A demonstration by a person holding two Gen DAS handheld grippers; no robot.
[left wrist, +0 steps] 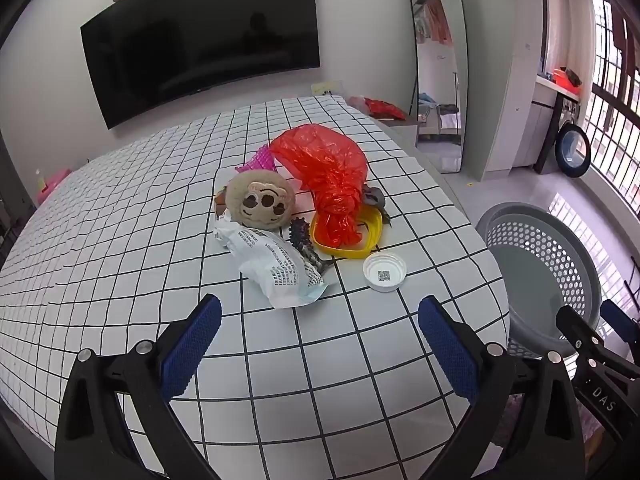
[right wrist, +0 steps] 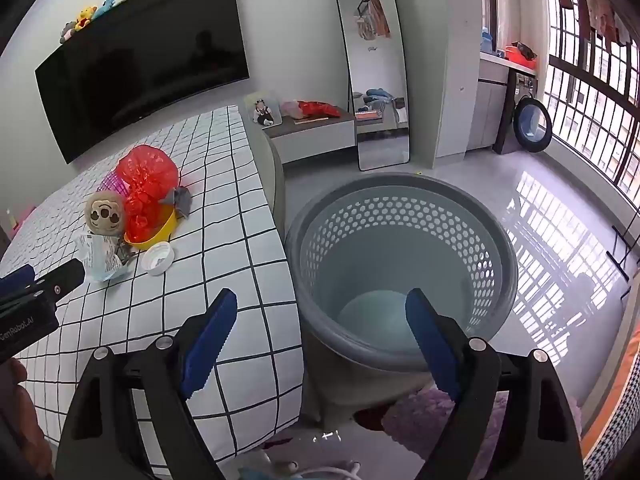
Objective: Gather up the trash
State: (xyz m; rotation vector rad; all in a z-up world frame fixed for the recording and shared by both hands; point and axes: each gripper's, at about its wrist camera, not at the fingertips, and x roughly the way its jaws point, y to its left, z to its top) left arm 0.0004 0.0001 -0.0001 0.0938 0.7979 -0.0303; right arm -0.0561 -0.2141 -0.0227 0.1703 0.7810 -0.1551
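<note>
- Left gripper (left wrist: 320, 312) is hovering wide apart, holding nothing, over the checked bedsheet (left wrist: 120, 240).
- Right gripper (right wrist: 320, 308) is gaping empty above the grey basket (right wrist: 400, 200).
- Red bag (left wrist: 324, 172) is lying among the trash.

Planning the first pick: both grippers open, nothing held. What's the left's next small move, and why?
Probably ease the left gripper forward and down onto the crumpled white printed wrapper: it is the nearest trash on the checked bed cover, and the grey perforated basket looks empty.

On the bed (left wrist: 120, 200): bag (left wrist: 324, 168) behind cap (left wrist: 385, 271), plush (left wrist: 260, 200) left of bag, wrapper (left wrist: 276, 268) before plush. Basket (right wrist: 400, 248) on floor, right of bed, seemingly empty.
</note>
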